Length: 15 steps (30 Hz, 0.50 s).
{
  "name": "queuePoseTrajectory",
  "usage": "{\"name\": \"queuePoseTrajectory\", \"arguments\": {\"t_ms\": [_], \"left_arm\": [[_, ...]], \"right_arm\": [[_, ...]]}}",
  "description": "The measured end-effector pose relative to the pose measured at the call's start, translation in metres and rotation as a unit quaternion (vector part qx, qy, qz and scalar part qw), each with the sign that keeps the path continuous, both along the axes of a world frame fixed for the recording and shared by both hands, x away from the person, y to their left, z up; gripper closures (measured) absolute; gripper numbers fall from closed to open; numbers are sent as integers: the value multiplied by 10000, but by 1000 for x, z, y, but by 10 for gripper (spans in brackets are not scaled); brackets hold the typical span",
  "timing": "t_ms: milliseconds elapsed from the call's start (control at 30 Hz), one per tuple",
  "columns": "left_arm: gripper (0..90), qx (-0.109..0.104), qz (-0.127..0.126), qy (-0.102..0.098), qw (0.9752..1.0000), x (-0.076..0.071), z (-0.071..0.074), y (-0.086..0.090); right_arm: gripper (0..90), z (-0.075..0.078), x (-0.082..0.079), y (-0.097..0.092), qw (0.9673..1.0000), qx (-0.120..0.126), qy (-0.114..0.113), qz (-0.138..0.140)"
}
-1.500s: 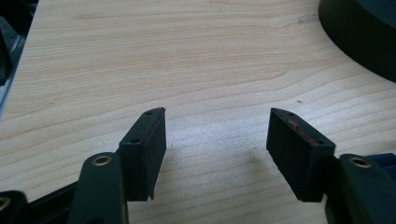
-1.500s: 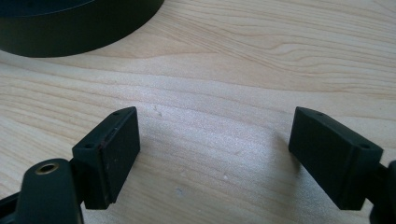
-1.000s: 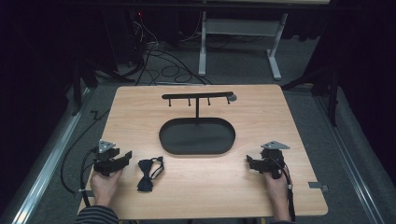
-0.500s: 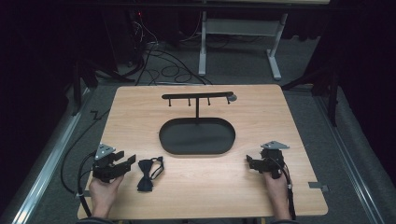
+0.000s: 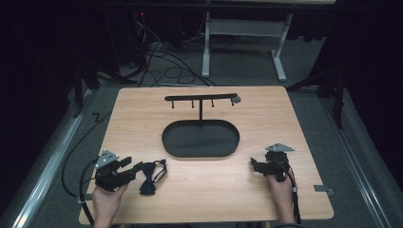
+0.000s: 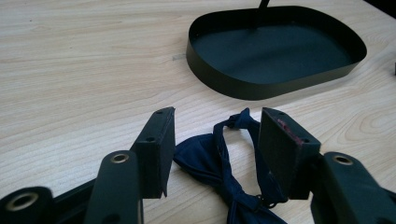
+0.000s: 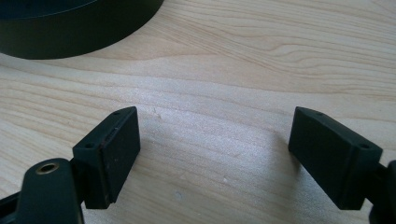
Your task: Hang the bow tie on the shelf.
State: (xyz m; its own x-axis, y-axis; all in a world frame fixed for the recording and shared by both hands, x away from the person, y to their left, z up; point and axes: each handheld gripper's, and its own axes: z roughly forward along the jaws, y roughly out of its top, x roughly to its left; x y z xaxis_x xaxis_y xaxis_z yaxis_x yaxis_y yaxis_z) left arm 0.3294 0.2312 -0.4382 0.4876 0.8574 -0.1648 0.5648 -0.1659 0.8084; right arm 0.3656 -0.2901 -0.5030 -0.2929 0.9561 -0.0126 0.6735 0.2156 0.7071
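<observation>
On the table, a stand's tray sits centre; a bow tie lies near-left of it.

A dark navy bow tie lies flat on the wooden table at about seven o'clock from the tray; its strap loops out toward one o'clock; an oval black tray with a low rim sits mid-table, a hook-bearing T-stand rising at its twelve o'clock edge.
</observation>
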Motion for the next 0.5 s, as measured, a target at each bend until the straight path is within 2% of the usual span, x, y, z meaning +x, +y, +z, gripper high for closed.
{"name": "queuePoseTrajectory", "arguments": {"t_ms": [100, 200, 400, 500], "left_arm": [[472, 2, -29, 39, 10000, 2, -4, -3], [472, -50, -47, 184, 9998, 8, -15, -10], [490, -53, -122, 239, 9996, 17, -29, -21], [514, 60, -178, 300, 9994, 25, -37, -28]], "right_arm": [[178, 0, 0, 0, 10000, -3, -4, -3], [178, 0, 0, 0, 10000, -3, -4, -4], [178, 0, 0, 0, 10000, -3, -3, -4], [178, 0, 0, 0, 10000, 0, 0, -8]]}}
